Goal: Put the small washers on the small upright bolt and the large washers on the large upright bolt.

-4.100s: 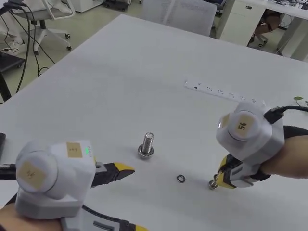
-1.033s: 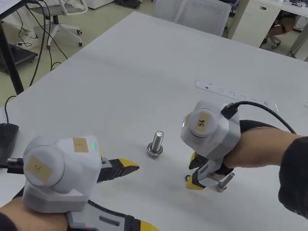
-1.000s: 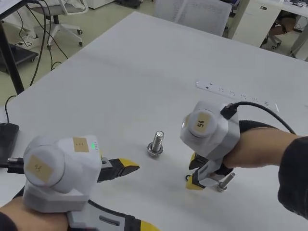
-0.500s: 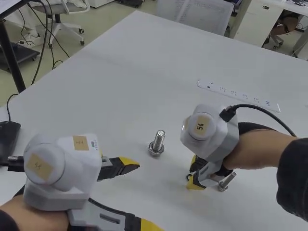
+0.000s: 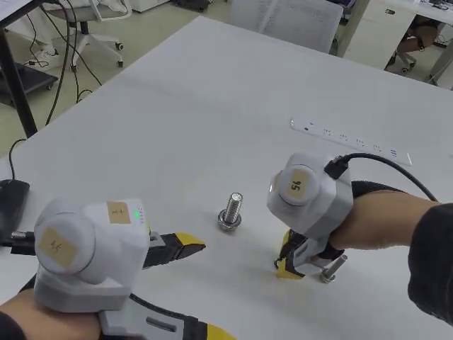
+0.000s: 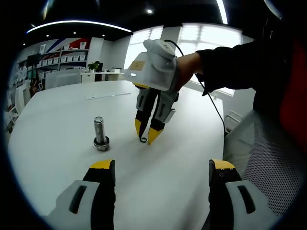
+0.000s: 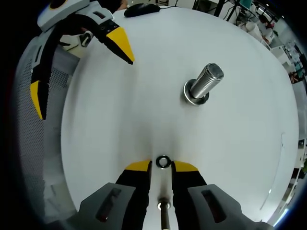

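Right hand-held gripper (image 6: 146, 133) jaws straddle 1 small washer (image 7: 163, 161) flat on the tabletop (image 5: 212, 106) near its front edge; we cannot tell if it's clamped. Left hand-held gripper (image 6: 162, 166) is open, empty. Large bolt (image 5: 231, 211) seems to carry 1 large washer (image 7: 195, 100); small bolt (image 5: 330, 268) looks bare.

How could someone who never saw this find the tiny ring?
On the white table, find the big upright bolt. Beside it the right gripper points down, and the tiny ring lies between its yellow tips. It is dark, thin and flat, unlike the tall shiny bolt.
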`<state>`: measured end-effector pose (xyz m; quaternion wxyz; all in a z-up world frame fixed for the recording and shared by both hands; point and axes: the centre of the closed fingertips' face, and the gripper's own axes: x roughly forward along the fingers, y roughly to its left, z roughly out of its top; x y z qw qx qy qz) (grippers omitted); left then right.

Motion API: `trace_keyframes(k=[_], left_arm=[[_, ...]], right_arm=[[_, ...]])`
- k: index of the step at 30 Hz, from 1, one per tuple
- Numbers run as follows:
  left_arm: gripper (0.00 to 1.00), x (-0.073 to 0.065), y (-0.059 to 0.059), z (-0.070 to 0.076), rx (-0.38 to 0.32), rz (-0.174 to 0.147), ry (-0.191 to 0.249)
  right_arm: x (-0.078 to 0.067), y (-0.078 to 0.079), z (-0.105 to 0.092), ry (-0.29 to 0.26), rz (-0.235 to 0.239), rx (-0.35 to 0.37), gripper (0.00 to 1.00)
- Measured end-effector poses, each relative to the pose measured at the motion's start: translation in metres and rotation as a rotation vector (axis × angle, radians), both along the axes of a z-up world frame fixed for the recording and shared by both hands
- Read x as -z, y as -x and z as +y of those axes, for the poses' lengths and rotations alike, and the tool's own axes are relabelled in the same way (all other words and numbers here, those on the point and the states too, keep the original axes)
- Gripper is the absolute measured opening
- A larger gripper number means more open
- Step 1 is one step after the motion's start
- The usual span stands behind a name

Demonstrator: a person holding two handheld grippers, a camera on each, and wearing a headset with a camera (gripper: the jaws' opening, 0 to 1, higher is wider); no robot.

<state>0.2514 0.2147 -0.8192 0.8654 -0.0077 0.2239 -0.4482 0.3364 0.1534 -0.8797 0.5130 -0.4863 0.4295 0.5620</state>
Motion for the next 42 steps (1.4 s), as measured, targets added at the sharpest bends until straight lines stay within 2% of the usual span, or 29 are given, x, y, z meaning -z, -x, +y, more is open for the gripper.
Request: trace_keyframes(k=[31, 42], left_arm=[[0.8, -0.002, -0.001, 0.001, -0.003, -0.002, -0.001], [0.8, -0.003, -0.002, -0.001, 0.004, -0.004, 0.001]], right_arm=[[-0.001, -0.003, 0.002, 0.005, -0.014, -0.022, 0.14], [-0.014, -0.005, 0.001, -0.007, -0.03, -0.016, 0.14]])
